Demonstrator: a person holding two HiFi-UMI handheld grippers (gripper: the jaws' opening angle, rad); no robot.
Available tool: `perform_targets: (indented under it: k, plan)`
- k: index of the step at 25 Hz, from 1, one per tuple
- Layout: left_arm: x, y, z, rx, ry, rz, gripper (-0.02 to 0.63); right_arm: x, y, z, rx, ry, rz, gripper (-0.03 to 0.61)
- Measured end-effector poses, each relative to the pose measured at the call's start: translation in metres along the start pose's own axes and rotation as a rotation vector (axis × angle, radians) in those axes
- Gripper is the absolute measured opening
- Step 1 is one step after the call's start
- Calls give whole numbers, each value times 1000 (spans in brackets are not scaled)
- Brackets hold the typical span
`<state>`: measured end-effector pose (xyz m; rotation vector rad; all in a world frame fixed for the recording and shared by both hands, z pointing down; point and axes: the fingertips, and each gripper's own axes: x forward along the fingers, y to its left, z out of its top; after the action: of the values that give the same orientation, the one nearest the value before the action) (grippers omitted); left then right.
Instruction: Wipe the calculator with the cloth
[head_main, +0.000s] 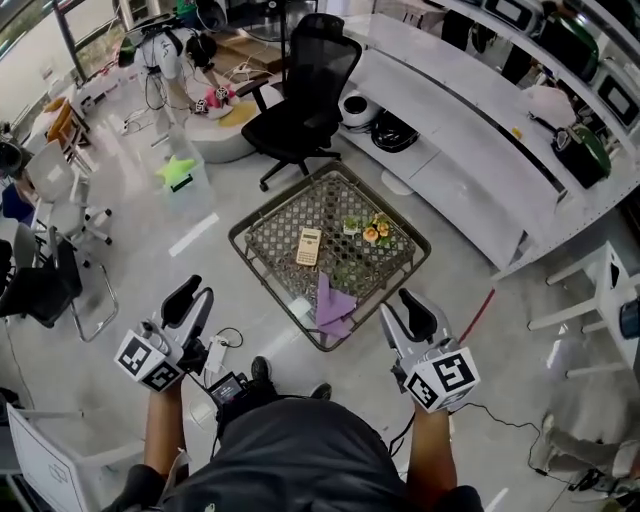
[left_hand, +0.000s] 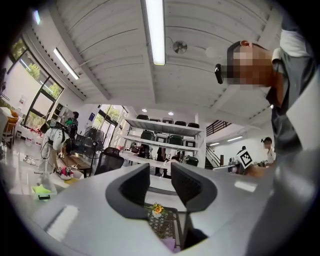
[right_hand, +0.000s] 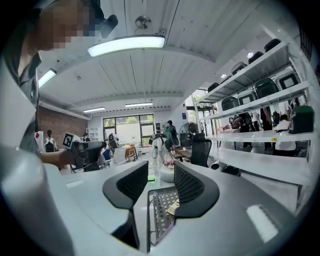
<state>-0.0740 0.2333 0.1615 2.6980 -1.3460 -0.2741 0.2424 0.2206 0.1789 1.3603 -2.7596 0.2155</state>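
A beige calculator (head_main: 309, 246) lies on a low metal mesh table (head_main: 270, 225) on the floor in front of me. A purple cloth (head_main: 334, 306) is draped at the table's near edge. Both grippers hover short of the table, pointing towards it. My left gripper (head_main: 198, 292) is off the near left corner, and my right gripper (head_main: 395, 303) is just right of the cloth. Each is open with nothing between its jaws. The left gripper view shows its jaws (left_hand: 160, 182) apart above the cloth (left_hand: 170, 244). In the right gripper view, the calculator (right_hand: 173, 207) shows past the jaws (right_hand: 161, 182).
A small pot of orange flowers (head_main: 376, 230) stands on the table's far right. A black office chair (head_main: 305, 95) sits behind the table, and a long white counter (head_main: 470, 140) runs along the right. Folding chairs (head_main: 60, 200) stand at the left. A red stick (head_main: 478, 312) lies on the floor.
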Motion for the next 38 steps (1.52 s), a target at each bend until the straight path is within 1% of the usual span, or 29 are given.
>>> perform_targets:
  k: [4,9,12,17,20,25,31,34,38]
  plan:
    - [32,11,-9,-27,13,-27,143,7,-19,-1,11,16,-32,142]
    - [95,35,-18,-61,13,-130,143,15,-43,-2,12,22,-131,141]
    - [135,51,-18,-74,8,-207,143,24,-54,-2,21,28,-201,141]
    - [186,86,-13,-93,-22,-304,143,55,-58,4,17,33,-280,143]
    - [210,107,-20,-117,-11,-354,143,75,-62,11,9,31,-328,143]
    - [233,133,-30,-143,17,-429,143,103,-60,7,13,53,-387,143]
    - [249,165,-33,-161,38,-492,143,131,-58,2,27,72,-454,143]
    - [255,179,-33,-167,34,-514,143,145,-57,1,29,84,-472,143]
    - [260,196,-32,-171,24,-521,143,163,-57,-4,39,106,-477,143]
